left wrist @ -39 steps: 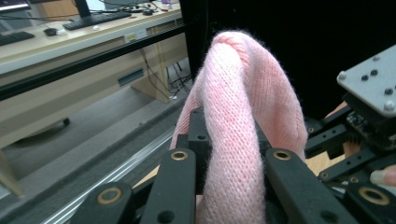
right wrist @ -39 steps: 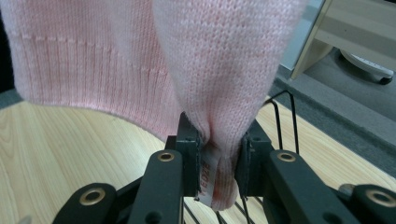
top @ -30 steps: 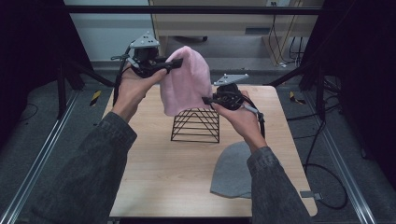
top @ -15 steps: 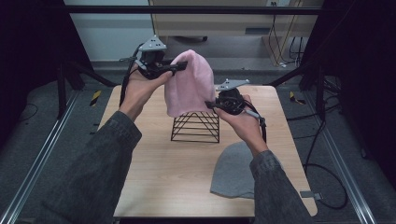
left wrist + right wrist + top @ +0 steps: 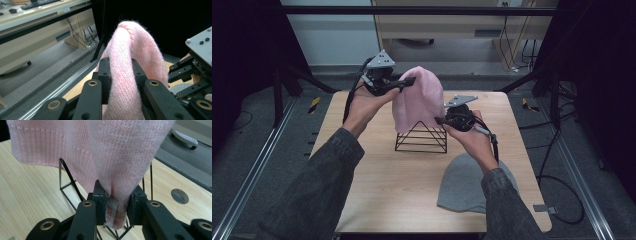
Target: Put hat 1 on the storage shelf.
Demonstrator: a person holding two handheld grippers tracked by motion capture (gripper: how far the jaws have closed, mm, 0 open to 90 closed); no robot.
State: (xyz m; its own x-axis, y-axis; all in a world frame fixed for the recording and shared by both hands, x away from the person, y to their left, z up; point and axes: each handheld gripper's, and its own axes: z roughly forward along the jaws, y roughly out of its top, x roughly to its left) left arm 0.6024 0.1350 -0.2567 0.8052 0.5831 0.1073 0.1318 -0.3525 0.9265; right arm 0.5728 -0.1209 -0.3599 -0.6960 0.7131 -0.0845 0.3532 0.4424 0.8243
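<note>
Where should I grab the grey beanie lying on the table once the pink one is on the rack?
Probably take the grey beanie at its straight open hem, the edge nearest the person, coming in low from that side. It lies flat on the table, so only an edge offers a fold to pinch; its rounded crown points toward the wire rack.

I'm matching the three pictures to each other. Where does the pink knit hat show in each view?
High view: pink knit hat at upper centre, draped above the black wire stand.
Left gripper view: at centre, clamped between the left gripper jaws.
Right gripper view: hanging from the top, pinched by the right gripper.
Shared landmark: the wooden table.
</note>
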